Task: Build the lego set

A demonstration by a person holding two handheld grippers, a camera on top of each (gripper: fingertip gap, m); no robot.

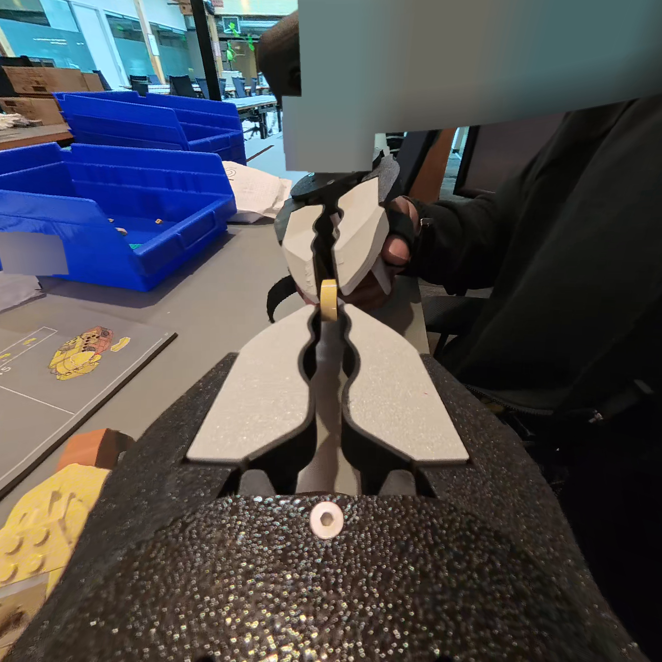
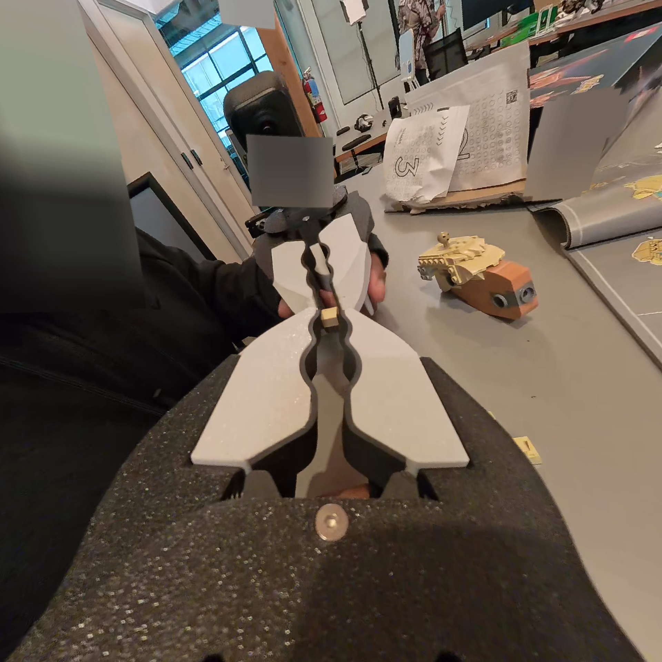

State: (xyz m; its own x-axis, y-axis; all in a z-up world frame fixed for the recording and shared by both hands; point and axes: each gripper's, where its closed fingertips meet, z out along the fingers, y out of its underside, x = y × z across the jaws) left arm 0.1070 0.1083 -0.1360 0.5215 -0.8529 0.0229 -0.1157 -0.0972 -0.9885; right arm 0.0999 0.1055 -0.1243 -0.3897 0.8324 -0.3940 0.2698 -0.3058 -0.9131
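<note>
A small tan brick piece (image 1: 328, 300) is pinched at the tips of both tongs, held above the grey table (image 1: 200, 304). The left gripper (image 1: 328, 315) appears clenched on its lower end; the right gripper (image 2: 330, 318) is clamped on the same piece, seemingly a handover. Nearby lie 1 tan-and-brown brick model (image 2: 480, 276), blue bins (image 1: 143, 200) and an instruction booklet (image 1: 78, 372).

small tan brick piece (image 1: 328, 300) pinched between both claws' tips, above grey table (image 1: 200, 308)
</note>
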